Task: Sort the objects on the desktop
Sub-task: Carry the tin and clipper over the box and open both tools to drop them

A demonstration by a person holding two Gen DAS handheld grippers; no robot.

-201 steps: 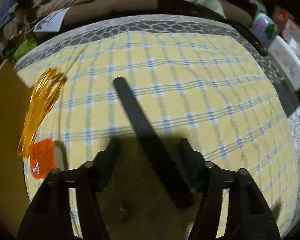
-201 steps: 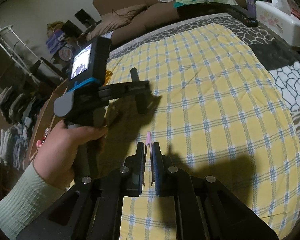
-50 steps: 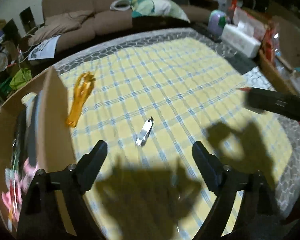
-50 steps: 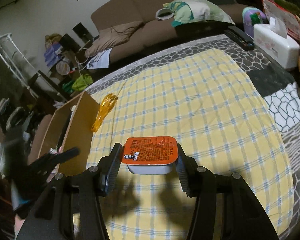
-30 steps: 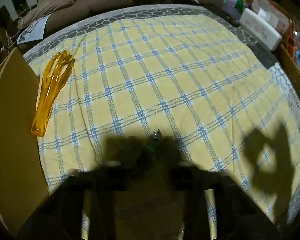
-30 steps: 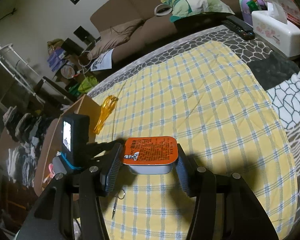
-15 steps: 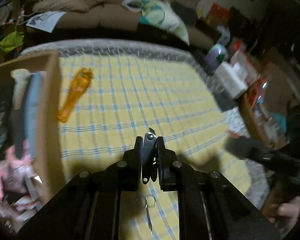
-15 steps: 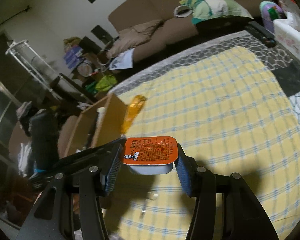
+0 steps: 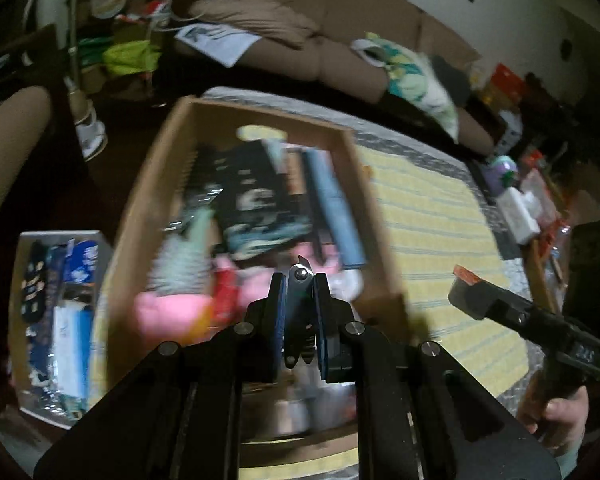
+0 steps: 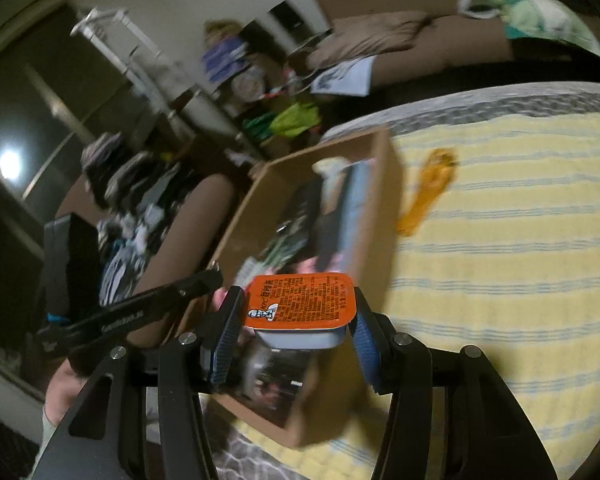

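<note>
Your left hand-held gripper (image 9: 300, 312) is pressed nearly together on a small metal nail clipper (image 9: 299, 280), pinched flat between the pads so its pivot end sticks out past the fingertips. That narrow grip suits a thin, slippery piece: held across its flat sides it should not twist free. It hangs over the open cardboard box (image 9: 356, 168), above the pink and red clutter already inside, so a release here would likely drop it in.

Your right hand-held gripper (image 10: 296, 336) pinches a sauce tub (image 10: 300, 300) by its two short sides, orange lid up and level. Jaws stand about half spread because the tub is that wide. It sits at the near corner of the box (image 10: 384, 184) as seen in the right wrist view, not clearly over the opening yet.

An orange plastic piece (image 10: 428, 188) lies on the yellow checked cloth (image 10: 520, 280) of the bench, just beside the box wall: probably yet to be sorted.

Frames are motion-blurred; box contents only roughly readable.
</note>
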